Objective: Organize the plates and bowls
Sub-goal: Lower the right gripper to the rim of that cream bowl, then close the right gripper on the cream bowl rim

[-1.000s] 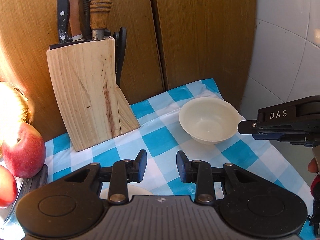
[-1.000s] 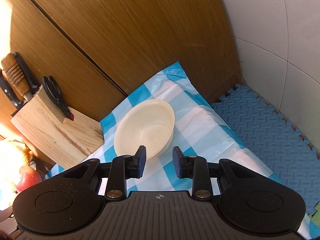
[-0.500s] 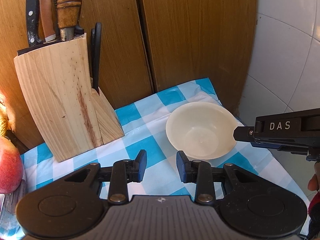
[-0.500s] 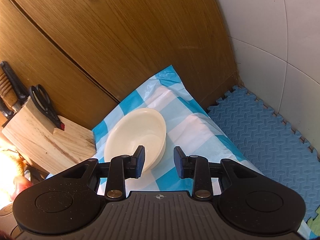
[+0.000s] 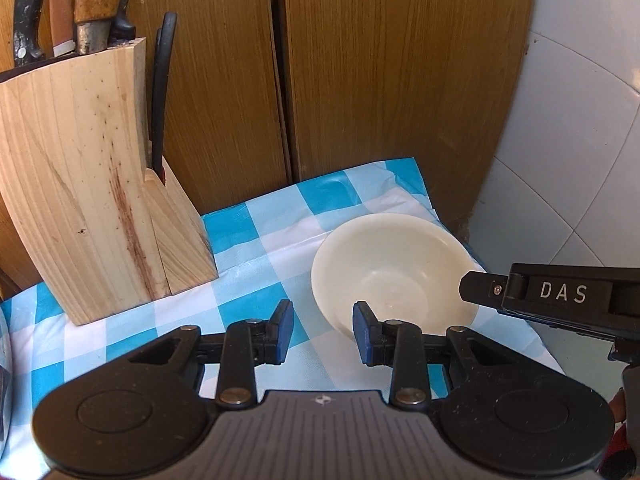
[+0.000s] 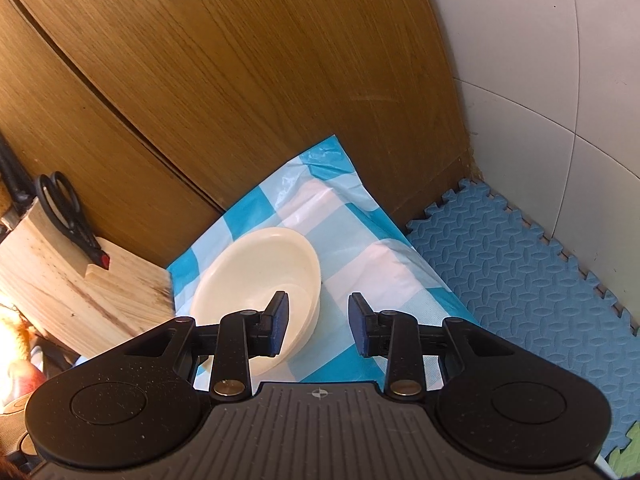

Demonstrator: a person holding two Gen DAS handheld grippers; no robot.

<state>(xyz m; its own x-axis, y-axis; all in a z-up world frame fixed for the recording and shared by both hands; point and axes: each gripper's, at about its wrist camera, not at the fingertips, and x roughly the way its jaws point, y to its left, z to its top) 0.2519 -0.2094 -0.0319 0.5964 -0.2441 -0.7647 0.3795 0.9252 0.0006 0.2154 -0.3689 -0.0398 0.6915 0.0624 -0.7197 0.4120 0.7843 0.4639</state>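
Note:
A cream bowl [image 5: 394, 272] rests upright on the blue-and-white checked cloth [image 5: 248, 248], near the table's far right corner. My left gripper [image 5: 323, 330] is open, its fingers straddling the bowl's near left rim with nothing gripped. In the right wrist view the same bowl [image 6: 260, 276] lies just ahead and left. My right gripper [image 6: 318, 326] is open too, its left finger over the bowl's near right rim. The right gripper's finger [image 5: 560, 300] shows from the side at the bowl's right edge in the left wrist view.
A wooden knife block [image 5: 84, 200] with knives and scissors stands left of the bowl. Wooden cabinet doors [image 5: 380, 80] rise straight behind the table. White tiled wall [image 6: 560, 80] is to the right, and blue foam mats [image 6: 520, 280] cover the floor below the table edge.
Both grippers have moved forward to the bowl, which now looms larger. The left view has swung right, and the apples have dropped out of sight. The jaws stay equally spread.

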